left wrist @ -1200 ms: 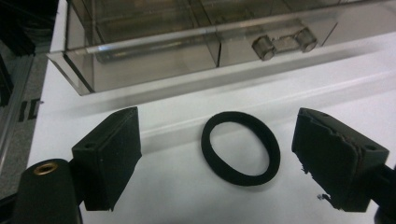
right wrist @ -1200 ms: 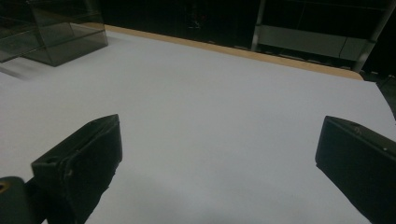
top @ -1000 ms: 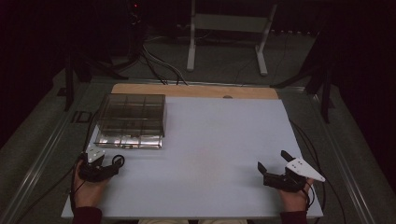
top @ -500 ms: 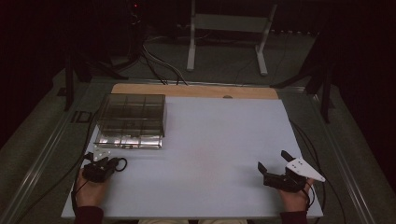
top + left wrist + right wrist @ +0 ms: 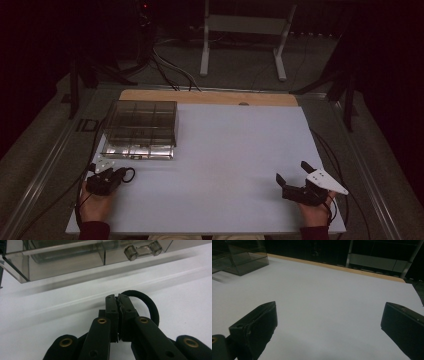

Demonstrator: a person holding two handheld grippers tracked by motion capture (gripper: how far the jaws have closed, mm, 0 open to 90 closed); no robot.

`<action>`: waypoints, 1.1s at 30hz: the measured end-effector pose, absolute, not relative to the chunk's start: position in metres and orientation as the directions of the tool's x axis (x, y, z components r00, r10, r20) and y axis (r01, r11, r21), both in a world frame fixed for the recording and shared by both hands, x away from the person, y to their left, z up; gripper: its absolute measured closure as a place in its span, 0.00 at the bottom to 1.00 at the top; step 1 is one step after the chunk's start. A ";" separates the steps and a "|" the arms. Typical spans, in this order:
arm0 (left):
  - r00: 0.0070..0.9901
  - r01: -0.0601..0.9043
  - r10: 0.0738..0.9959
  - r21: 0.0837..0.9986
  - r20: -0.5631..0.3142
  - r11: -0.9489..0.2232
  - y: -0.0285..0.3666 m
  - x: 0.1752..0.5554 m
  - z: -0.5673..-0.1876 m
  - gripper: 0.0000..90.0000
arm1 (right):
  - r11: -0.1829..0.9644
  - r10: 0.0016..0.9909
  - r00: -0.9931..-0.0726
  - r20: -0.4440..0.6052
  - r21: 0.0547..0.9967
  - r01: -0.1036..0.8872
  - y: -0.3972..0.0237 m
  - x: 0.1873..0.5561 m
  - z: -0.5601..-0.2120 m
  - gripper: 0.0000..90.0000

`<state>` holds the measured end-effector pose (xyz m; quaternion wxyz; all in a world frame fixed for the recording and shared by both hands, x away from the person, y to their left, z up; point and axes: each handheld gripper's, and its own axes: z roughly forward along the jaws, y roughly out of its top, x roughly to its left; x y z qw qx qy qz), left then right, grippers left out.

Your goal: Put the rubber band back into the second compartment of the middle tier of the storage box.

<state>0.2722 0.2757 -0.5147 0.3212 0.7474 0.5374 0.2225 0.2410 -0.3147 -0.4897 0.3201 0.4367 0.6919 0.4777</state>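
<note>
The black elastic band (image 5: 147,305) lies on the white worktop (image 5: 235,165) near my left corner, just in front of the clear plastic box (image 5: 141,127) with its compartments, and my left tool (image 5: 117,298) has just been closing on it: its jaws now stand together, pinching one side of the band while the rest of the loop curls out to the side. In the high view the same tool (image 5: 120,173) sits close to the box's front wall, and the latch (image 5: 143,250) is just ahead of it. My right tool (image 5: 294,176) rests well away at the other corner, jaws wide apart and holding nothing. To do this step well, I think I should keep the pinch firm and lift straight up, slowly, since the grip is only on a thin edge of the loop and could slip. I would also watch that the hanging loop does not snag on the box's rim.
</note>
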 end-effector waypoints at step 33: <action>0.351 0.634 0.936 0.740 -0.015 -0.225 0.272 0.264 -0.498 0.99 | 0.146 0.915 -0.402 -0.018 0.945 0.291 -0.316 0.239 -0.489 0.01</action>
